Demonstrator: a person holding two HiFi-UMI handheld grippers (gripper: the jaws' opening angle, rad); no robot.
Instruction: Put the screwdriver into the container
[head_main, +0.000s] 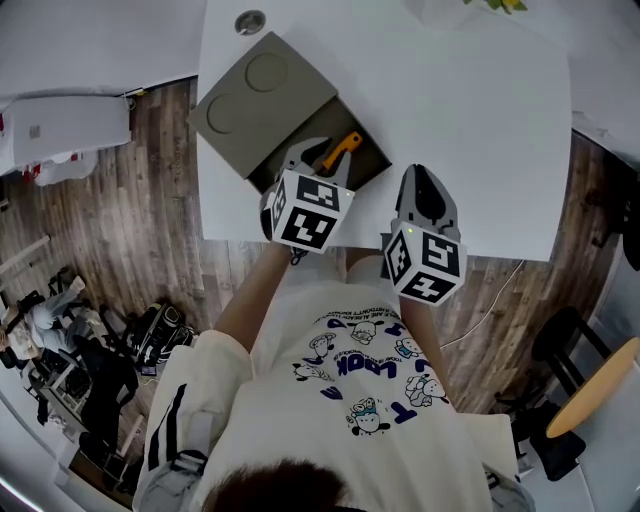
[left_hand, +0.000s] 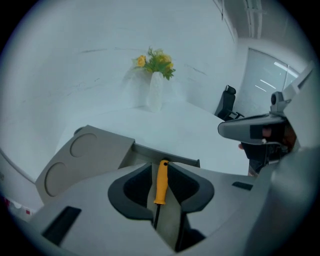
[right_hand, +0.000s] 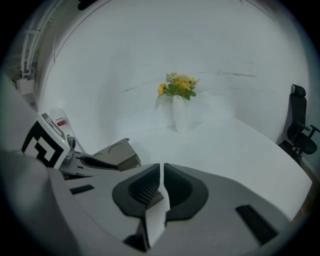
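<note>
The screwdriver (head_main: 343, 150) has an orange handle and a thin dark shaft. My left gripper (head_main: 318, 158) is shut on it, and the handle points away over the open compartment of the grey container (head_main: 262, 108). In the left gripper view the screwdriver (left_hand: 161, 182) lies lengthwise between the pads, with the container (left_hand: 85, 152) just beyond the tips of the left gripper (left_hand: 161, 167). My right gripper (head_main: 427, 192) hovers over the white table (head_main: 470, 120) to the right, shut and empty. The right gripper view shows the right gripper (right_hand: 161, 172) with its tips touching and the container (right_hand: 119, 154) at the left.
The container's lid (head_main: 250, 90) has two round recesses. A small round metal piece (head_main: 250, 22) lies behind it. A white vase of yellow flowers (right_hand: 179, 107) stands at the table's far side. An office chair (right_hand: 300, 122) is off to the right. The table's front edge runs just below both grippers.
</note>
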